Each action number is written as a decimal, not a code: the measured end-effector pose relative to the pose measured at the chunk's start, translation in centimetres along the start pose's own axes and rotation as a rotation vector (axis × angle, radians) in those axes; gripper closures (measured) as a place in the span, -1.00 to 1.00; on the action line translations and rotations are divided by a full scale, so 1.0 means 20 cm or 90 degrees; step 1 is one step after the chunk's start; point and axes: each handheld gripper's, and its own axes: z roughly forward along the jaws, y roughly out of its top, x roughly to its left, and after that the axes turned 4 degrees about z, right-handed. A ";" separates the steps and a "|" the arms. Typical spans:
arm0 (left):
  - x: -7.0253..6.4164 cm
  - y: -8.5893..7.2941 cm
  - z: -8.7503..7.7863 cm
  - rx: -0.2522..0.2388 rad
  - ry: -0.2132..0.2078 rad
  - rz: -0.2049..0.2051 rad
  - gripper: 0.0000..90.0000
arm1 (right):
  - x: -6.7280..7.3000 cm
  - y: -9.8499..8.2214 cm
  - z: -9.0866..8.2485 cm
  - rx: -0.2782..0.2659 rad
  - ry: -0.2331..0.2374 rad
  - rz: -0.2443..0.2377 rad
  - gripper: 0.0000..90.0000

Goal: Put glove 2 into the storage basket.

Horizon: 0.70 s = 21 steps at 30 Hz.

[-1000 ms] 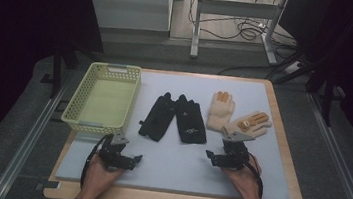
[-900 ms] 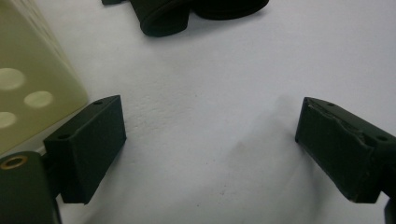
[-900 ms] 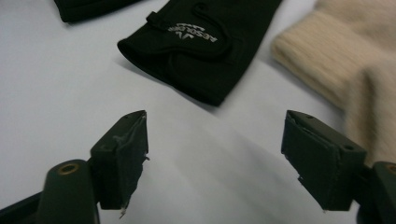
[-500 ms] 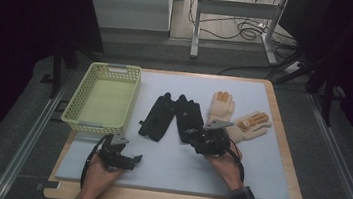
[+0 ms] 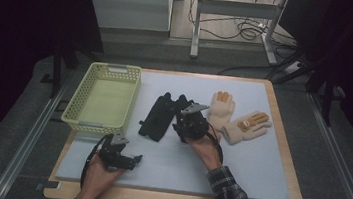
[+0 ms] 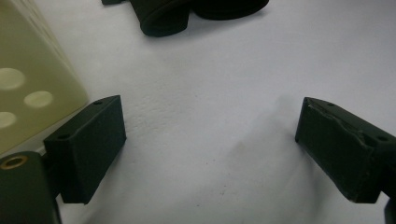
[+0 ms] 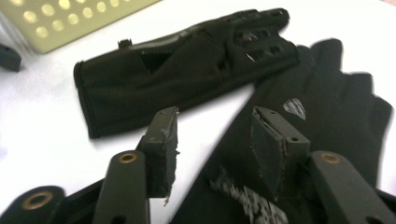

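Right gripper view shows the right gripper [image 7: 215, 140], jaws half-open and just closing with nothing pinched yet, poised over the cuff edge of a soft, limp black fabric glove [image 7: 322, 112] directly beneath it, probably light and best pinched at that cuff.

Near edge of worktop [image 5: 255, 189]: bare mat between both hands, wide lane open. Left tool [image 5: 125, 160] sits by near left corner, jaws spread over bare mat; yellow basket [image 5: 77, 118] wall just beside, blocks left side up to far left corner. Centre: two black gloves [image 5: 158, 117] block lane; right tool [image 5: 183, 129] over right one, jaws just been closing, cuff edge between them. Cream gloves [image 5: 242, 127] block right-centre. Far edge strip and near right corner free.
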 end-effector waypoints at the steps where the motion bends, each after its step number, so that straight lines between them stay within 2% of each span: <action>1: 0.00 0.00 0.00 0.000 0.000 0.000 -0.80 | 0.00 0.01 0.02 -0.001 0.001 0.000 0.18; 5: 0.00 0.00 0.00 0.000 0.000 0.000 -0.80 | 0.02 0.06 0.10 0.003 0.011 0.000 0.13; 9: 0.00 0.00 0.00 0.000 0.000 -0.001 -0.80 | 0.03 0.10 0.20 0.008 0.007 0.001 -0.19; 14: 0.00 0.00 0.00 0.000 -0.001 -0.001 -0.80 | 0.05 0.15 0.31 0.003 0.002 0.018 -0.52; 16: 0.00 0.00 0.00 0.000 -0.001 -0.002 -0.80 | 0.06 0.16 0.35 0.005 -0.002 0.026 -0.57; 19: 0.00 0.00 0.00 0.000 -0.001 -0.002 -0.80 | 0.07 0.17 0.42 0.024 -0.025 0.009 -0.61; 20: 0.00 0.00 0.00 0.000 -0.001 -0.002 -0.80 | 0.07 0.17 0.44 0.034 -0.024 0.011 -0.61; 21: 0.00 0.00 0.00 0.000 -0.001 -0.002 -0.80 | 0.07 0.18 0.45 0.035 -0.015 0.018 -0.51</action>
